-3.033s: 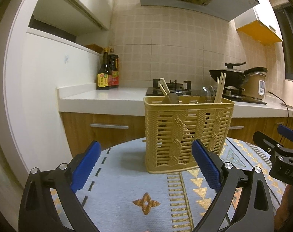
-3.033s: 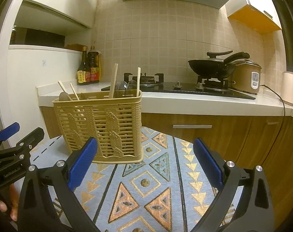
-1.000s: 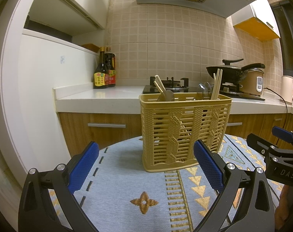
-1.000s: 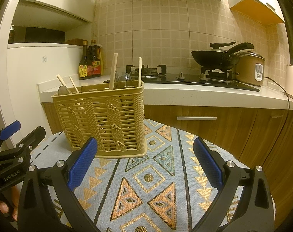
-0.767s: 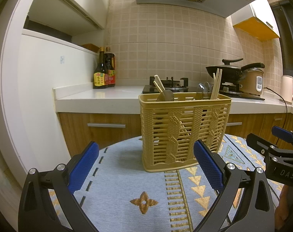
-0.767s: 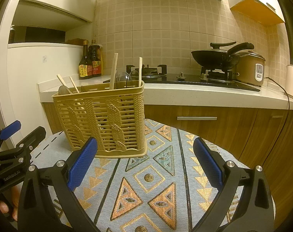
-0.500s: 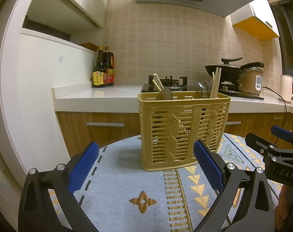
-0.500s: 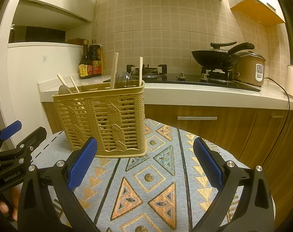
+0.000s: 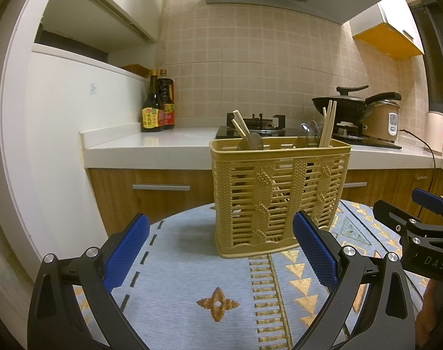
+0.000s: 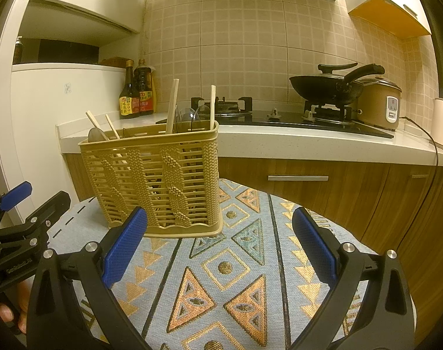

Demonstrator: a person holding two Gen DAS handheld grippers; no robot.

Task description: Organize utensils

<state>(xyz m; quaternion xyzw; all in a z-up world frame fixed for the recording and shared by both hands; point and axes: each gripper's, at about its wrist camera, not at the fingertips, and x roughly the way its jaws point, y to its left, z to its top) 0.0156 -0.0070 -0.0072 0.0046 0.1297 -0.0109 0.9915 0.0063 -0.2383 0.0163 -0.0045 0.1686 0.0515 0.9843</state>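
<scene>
A round table under a blue patterned cloth (image 10: 221, 262) fills the foreground, and on it stands a tan woven utensil basket (image 9: 280, 192), upright, holding chopsticks (image 9: 328, 128) and spoons (image 9: 252, 143). The left gripper (image 9: 221, 248) and the right gripper (image 10: 220, 240) both hover low over the cloth near the basket, fingers spread wide apart and holding nothing.

Home kitchen — stove (image 10: 280, 116), wok (image 10: 326, 87)
</scene>
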